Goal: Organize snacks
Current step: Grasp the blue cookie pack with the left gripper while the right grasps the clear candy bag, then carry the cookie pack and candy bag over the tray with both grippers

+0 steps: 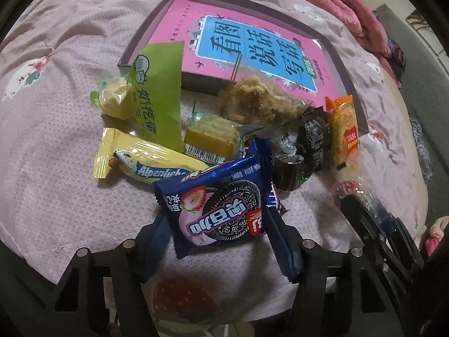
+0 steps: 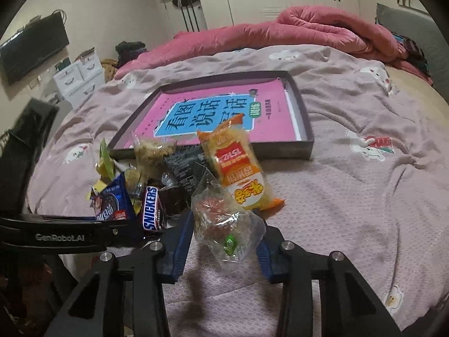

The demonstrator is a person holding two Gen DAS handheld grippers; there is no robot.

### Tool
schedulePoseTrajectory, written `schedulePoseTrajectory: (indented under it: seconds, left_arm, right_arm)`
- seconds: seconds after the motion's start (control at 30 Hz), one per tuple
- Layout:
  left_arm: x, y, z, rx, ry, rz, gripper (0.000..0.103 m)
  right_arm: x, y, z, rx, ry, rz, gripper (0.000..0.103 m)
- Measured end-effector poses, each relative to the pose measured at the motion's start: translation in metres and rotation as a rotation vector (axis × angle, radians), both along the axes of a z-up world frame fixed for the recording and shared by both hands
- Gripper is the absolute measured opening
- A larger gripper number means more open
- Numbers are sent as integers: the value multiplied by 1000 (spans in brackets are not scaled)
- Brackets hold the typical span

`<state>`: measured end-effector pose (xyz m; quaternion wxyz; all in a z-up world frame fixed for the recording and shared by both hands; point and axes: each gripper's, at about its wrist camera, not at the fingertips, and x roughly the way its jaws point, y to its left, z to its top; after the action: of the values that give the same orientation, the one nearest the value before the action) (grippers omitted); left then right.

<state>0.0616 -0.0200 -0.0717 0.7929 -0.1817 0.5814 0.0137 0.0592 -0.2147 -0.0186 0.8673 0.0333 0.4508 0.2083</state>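
A heap of snack packets lies on the pink bedsheet in front of a shallow dark box (image 1: 157, 36) holding a pink book. My left gripper (image 1: 220, 241) is shut on a blue Oreo packet (image 1: 221, 202), one pad on each side edge. Beyond it lie a yellow Alpenliebe bag (image 1: 146, 163), a green packet (image 1: 157, 90), a floss cake (image 1: 258, 104), a black packet (image 1: 313, 137) and an orange packet (image 1: 343, 129). My right gripper (image 2: 224, 247) is shut on a clear packet with a reddish snack (image 2: 221, 219), just in front of the orange packet (image 2: 238, 168). A Snickers bar (image 2: 151, 207) stands to its left.
The dark box (image 2: 306, 143) sits mid-bed behind the heap. A rumpled pink quilt (image 2: 308, 28) lies along the far side. Bare sheet (image 2: 350, 210) stretches to the right. White drawers (image 2: 78, 75) and a wall screen (image 2: 33, 47) stand off the bed at left.
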Motion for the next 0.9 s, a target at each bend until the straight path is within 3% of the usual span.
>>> schedulePoseTrajectory:
  seconds: [0.17,0.47,0.9]
  left_arm:
    - [0,4,1,-7,-10,2,57]
    - [-15,14,21,-13,-68,-19,57]
    - [-21,25,71,81,-233,-18,57]
  right_arm:
    - [0,-11,4,43,-2,-31,41]
    - [-3,-15,17,83,-49,-32,41]
    - [6,-19,44,101,-157,-67,41]
